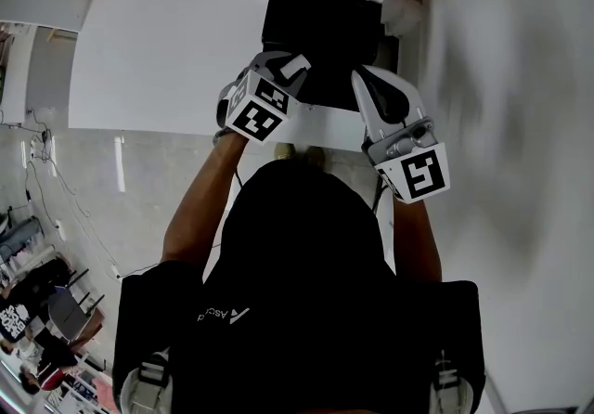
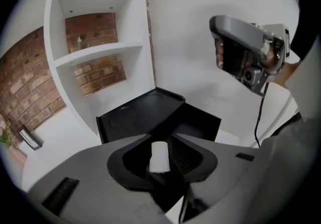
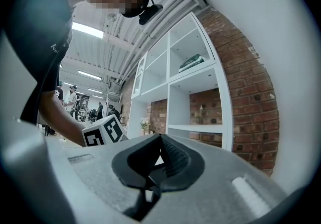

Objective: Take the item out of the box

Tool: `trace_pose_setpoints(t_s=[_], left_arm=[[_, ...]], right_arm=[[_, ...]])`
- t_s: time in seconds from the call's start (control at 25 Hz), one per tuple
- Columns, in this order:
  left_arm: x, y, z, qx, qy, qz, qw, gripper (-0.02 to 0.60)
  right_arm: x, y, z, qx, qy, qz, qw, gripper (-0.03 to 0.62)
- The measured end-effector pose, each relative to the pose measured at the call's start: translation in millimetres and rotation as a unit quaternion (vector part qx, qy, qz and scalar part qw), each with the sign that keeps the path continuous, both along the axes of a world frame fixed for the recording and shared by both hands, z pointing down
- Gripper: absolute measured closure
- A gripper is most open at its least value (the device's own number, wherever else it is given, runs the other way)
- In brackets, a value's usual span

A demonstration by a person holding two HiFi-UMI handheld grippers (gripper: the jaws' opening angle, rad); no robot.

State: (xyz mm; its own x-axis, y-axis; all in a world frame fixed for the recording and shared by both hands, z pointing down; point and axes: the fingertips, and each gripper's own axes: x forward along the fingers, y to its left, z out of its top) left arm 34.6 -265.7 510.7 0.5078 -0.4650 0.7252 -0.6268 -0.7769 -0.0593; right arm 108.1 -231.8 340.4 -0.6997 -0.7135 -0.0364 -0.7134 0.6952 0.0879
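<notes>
A black box (image 1: 320, 32) stands open on the white table (image 1: 158, 50), its lid (image 2: 140, 110) folded back to the left of the dark inside (image 2: 198, 125). My left gripper (image 1: 299, 64) hovers at the box's near edge. In the left gripper view a small white roll-shaped item (image 2: 160, 156) stands upright between the jaws of the left gripper (image 2: 164, 155); a thin dark gap shows beside the ribbed right pad (image 2: 183, 156), so the jaws are open. My right gripper (image 1: 357, 78) is raised at the box's right side, also seen as the right gripper (image 2: 246, 54). Its tips (image 3: 160, 140) meet with nothing held.
A white shelf unit (image 2: 85, 47) with a brick back stands behind the box against the wall; the same shelf unit (image 3: 195, 92) fills the right gripper view. The table's front edge (image 1: 186, 132) runs just before my hands. People (image 3: 70, 98) stand far off in the room.
</notes>
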Motion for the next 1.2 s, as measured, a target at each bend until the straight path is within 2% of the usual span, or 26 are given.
trace_pose_setpoints(t_s=[0.24,0.44,0.68,0.8,1.12,1.2], left_arm=[[4,-3,32,-0.041,-0.06,0.014,0.9972,0.412],[6,-6,51,-0.066,-0.11,0.029,0.9913,0.369],[4,-4,76,-0.1,-0.151,0.041,0.9825,0.364],[1,-5,84,-0.101,-0.173,0.046,0.9786,0.364],[5,-6,93,-0.106,-0.185,0.055,0.9755,0.365],[5,-7,94,-0.105,-0.187,0.056,0.9751,0.395]], right_arm=[[3,-1,9,-0.007,-0.003,0.007,1.0,0.592],[6,-2,12,-0.01,-0.008,0.012,1.0,0.592],[13,-5,14,-0.013,-0.016,0.021,1.0,0.592],[16,-5,17,-0.015,-0.019,0.025,0.999,0.592],[18,-7,23,-0.025,-0.024,0.033,0.999,0.592],[21,-7,24,-0.021,-0.022,0.036,0.999,0.592]])
